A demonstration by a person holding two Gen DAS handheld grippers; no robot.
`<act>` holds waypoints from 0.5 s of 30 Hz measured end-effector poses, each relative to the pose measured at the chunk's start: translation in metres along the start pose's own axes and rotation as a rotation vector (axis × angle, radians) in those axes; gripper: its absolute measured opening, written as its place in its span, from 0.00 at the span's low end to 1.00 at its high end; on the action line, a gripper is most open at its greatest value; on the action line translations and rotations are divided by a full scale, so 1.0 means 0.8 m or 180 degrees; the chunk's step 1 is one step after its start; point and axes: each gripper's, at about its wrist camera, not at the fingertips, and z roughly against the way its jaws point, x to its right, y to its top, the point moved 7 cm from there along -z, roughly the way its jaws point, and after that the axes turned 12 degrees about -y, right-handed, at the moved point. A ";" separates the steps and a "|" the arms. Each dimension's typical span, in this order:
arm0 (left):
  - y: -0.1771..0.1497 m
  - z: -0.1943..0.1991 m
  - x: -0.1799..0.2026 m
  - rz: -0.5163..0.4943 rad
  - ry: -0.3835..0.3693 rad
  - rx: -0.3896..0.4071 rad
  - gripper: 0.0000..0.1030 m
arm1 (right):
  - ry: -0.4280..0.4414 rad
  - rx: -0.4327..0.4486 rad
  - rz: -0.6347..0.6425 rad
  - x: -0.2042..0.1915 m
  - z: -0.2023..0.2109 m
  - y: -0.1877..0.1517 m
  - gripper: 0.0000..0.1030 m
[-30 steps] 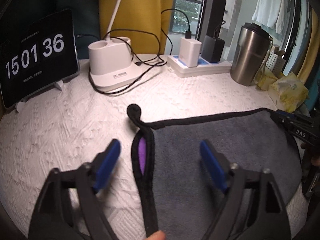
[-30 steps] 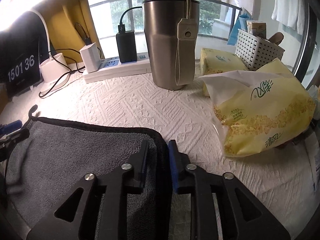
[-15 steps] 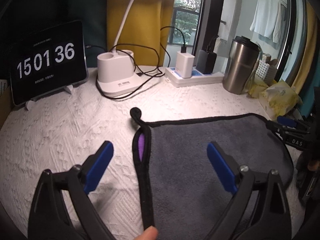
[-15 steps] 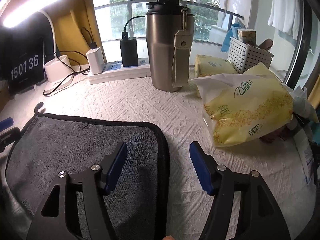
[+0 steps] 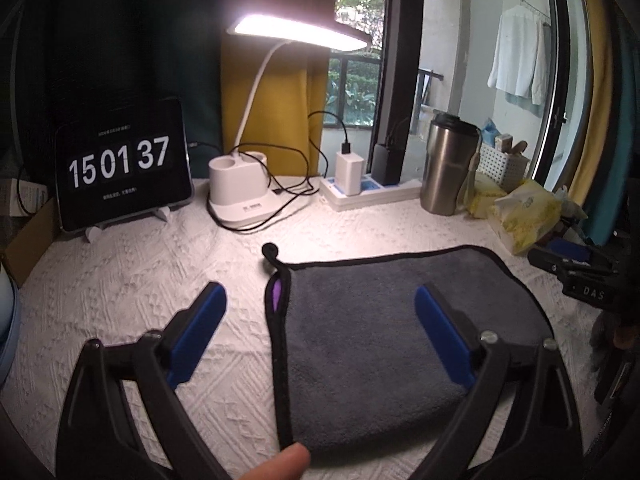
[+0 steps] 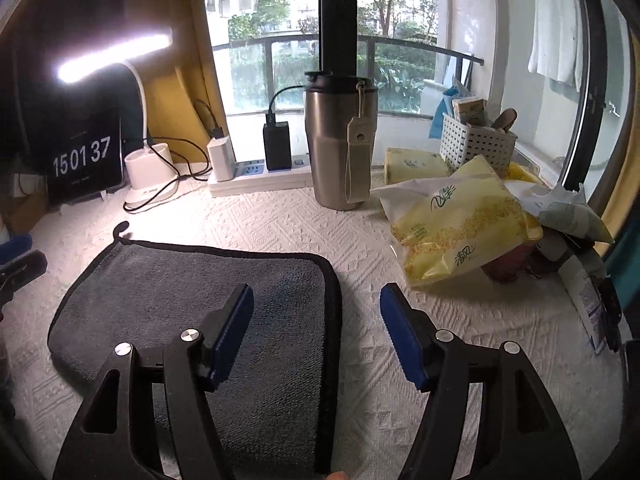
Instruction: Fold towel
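Observation:
A grey towel [image 5: 384,320] with black trim lies folded flat on the white textured table cover; it also shows in the right wrist view [image 6: 192,304]. A purple inner side and a black hanging loop [image 5: 270,250] show at its far left corner. My left gripper [image 5: 320,320] is open and empty, raised above the towel's left edge. My right gripper [image 6: 316,320] is open and empty, raised above the towel's right edge. The right gripper also shows at the right edge of the left wrist view [image 5: 576,272].
At the back stand a clock tablet [image 5: 120,168], a lit desk lamp [image 5: 248,184], a power strip with chargers [image 5: 368,188] and a steel tumbler [image 6: 340,144]. Yellow tissue packs [image 6: 452,224] and a white basket [image 6: 476,144] sit at the right.
My right gripper opened and let go of the towel's right edge. Both grippers rose and pulled back from the towel. The towel stays flat.

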 end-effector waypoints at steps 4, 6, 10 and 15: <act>0.003 0.023 0.010 0.0020 -0.0009 0.0148 0.93 | -0.0009 0.0181 0.0018 -0.001 0.030 0.003 0.67; 0.004 0.034 0.014 0.0039 0.0025 0.0201 0.93 | -0.0009 0.0236 0.0017 -0.002 0.044 0.005 0.67; 0.004 0.056 0.023 -0.0004 0.0023 0.0312 0.93 | -0.0011 0.0334 0.0009 -0.002 0.068 0.006 0.67; 0.001 0.078 0.038 -0.0054 -0.0033 0.0412 0.93 | -0.0013 0.0509 0.0073 -0.004 0.096 0.004 0.67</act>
